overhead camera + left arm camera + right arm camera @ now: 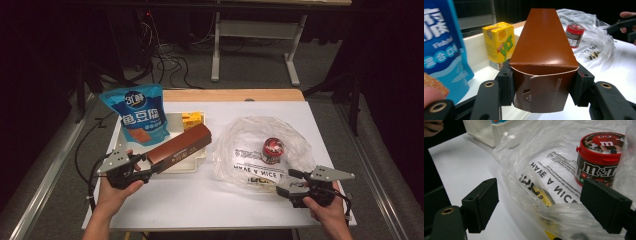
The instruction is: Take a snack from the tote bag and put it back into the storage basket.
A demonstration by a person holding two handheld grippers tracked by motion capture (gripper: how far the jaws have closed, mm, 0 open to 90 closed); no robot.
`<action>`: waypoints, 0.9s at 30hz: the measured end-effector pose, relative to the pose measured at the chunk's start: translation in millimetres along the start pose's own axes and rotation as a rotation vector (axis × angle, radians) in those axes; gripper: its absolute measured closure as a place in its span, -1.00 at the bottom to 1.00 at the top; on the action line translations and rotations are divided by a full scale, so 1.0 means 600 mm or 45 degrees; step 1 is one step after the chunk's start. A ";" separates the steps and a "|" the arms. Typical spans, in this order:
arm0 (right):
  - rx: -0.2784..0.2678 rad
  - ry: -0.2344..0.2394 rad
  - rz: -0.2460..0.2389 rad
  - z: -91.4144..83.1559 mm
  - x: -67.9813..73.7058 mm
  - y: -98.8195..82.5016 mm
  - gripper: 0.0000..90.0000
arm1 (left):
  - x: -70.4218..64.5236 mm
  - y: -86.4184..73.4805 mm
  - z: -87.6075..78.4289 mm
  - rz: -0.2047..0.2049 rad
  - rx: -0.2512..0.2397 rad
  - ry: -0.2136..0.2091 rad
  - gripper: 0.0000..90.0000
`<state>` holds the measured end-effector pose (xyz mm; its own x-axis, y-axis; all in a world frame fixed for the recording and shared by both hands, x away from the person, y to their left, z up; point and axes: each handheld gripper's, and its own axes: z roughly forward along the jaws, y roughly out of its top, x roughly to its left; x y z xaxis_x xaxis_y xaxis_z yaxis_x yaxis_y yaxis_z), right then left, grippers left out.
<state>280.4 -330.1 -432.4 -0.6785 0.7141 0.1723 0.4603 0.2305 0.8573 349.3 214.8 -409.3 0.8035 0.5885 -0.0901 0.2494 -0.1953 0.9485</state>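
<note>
Blue bag [134,116]: a snack bag that stands at the far left of the white tray [197,165], leaning up against its wall.
Left gripper [146,167]: its jaws are shut on the near end of the brown box [181,146]. In the left gripper view the two pads press on both sides of the box's flap end [543,93].
Brown box: long and dark brown. It sticks out from the jaws, tilted up, over the tray. Its far end points toward the plastic bag [240,145].
Yellow drink carton [192,120]: it stands in the back part of the tray, just beside the brown box.
What is done: the box is picked up. The red candy tub [273,150] already stands inside the plastic bag.
What is left: I think the box must still go across to the bag and slide in. The drink carton and blue bag are not packed yet.
Plastic bag: clear and crinkly, with black letters on it. It lies on the white tabletop [200,200], to the right of the tray.
Right gripper [291,182]: its jaws are set wide, one on each side of the bag's near edge [554,212]. The pads are not pressing the plastic, so it holds nothing.
Gap to go: the box's far end is near the bag's left edge but not touching it.
</note>
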 end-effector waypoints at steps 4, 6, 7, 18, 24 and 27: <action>0.002 0.012 -0.008 0.003 0.002 0.000 -0.65 | 0.010 -0.006 -0.001 -0.023 0.004 0.024 0.06; 0.006 0.015 -0.016 0.004 0.002 -0.001 -0.65 | 0.015 -0.011 0.000 -0.030 0.019 0.039 0.06; 0.012 0.014 -0.014 0.005 0.002 -0.001 -0.65 | 0.017 -0.014 0.000 -0.034 0.026 0.043 0.06; 0.023 0.013 -0.019 0.007 0.002 -0.002 -0.65 | 0.030 -0.041 0.018 -0.058 0.127 0.070 0.05; 0.023 0.018 -0.015 0.007 0.002 -0.003 -0.65 | 0.036 -0.063 0.034 -0.058 0.212 0.108 0.05; 0.026 0.021 -0.018 0.009 0.002 -0.003 -0.65 | 0.034 -0.069 0.042 -0.052 0.226 0.103 0.04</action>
<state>281.8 -326.2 -436.4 -0.6941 0.6999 0.1685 0.4621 0.2537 0.8498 369.3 215.0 -458.0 0.7466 0.6583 -0.0957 0.3778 -0.3012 0.8755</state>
